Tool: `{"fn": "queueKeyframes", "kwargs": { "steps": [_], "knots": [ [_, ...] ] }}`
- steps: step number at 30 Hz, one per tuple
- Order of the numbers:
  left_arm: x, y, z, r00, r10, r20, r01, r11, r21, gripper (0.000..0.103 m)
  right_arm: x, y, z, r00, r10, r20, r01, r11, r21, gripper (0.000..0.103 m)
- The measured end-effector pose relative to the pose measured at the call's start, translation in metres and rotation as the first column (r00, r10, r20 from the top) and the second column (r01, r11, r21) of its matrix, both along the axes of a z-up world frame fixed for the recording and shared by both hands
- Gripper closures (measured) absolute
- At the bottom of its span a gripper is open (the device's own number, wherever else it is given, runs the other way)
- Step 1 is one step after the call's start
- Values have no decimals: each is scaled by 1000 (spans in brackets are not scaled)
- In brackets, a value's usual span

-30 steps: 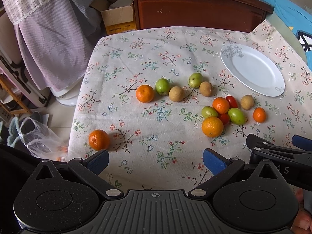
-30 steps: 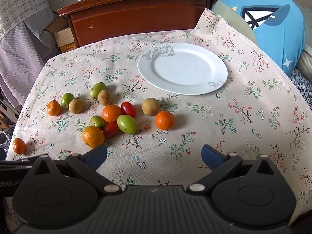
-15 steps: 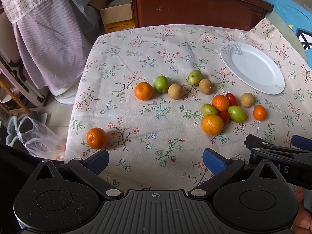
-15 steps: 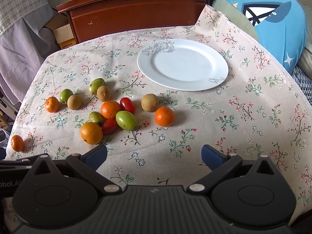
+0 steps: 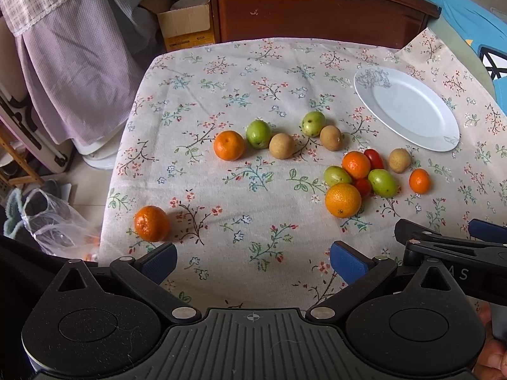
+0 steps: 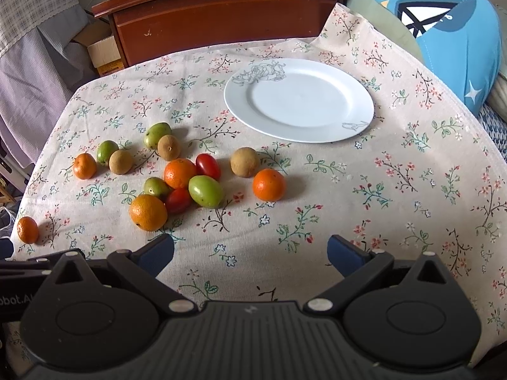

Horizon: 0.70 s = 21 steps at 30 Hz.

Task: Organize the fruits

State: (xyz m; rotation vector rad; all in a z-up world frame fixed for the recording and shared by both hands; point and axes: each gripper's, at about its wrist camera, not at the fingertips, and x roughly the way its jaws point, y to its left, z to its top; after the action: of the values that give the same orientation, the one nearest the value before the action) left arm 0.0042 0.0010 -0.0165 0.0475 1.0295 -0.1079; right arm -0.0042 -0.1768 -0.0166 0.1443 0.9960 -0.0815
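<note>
— Were the tools holding anything?
— No. The left tool (image 5: pixel 252 261) and right tool (image 6: pixel 250 253) both gaped wide, empty. The fruits (image 6: pixel 177 180) lay loose on the surface (image 6: pixel 412 190), beside the white plate (image 6: pixel 299 99).

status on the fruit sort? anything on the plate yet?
Done: nothing that shows. The white plate is bare and all the fruit lies loose on the floral tablecloth.

In hand: nothing. The left tongs and right tongs are both open above the near edge.

Left: everything, including the cluster round the big orange and the lone mandarin at the left edge.
</note>
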Motion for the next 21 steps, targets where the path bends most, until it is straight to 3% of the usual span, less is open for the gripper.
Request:
{"fn": "queueKeyframes", "kwargs": {
  "steps": [9, 15, 21],
  "knots": [
    [9, 23, 13, 999, 22, 42, -20, 999, -46, 0, 3, -28, 14, 999, -41, 26, 40, 998, 47, 1],
    [27, 43, 15, 998, 42, 37, -42, 999, -9, 0, 2, -67, 22, 986, -164, 40, 159, 981, 107, 1],
    [41, 62, 8, 996, 79, 49, -78, 997, -13, 0, -1, -89, 24, 977, -209, 44, 200, 969, 147, 1]
  ]
}}
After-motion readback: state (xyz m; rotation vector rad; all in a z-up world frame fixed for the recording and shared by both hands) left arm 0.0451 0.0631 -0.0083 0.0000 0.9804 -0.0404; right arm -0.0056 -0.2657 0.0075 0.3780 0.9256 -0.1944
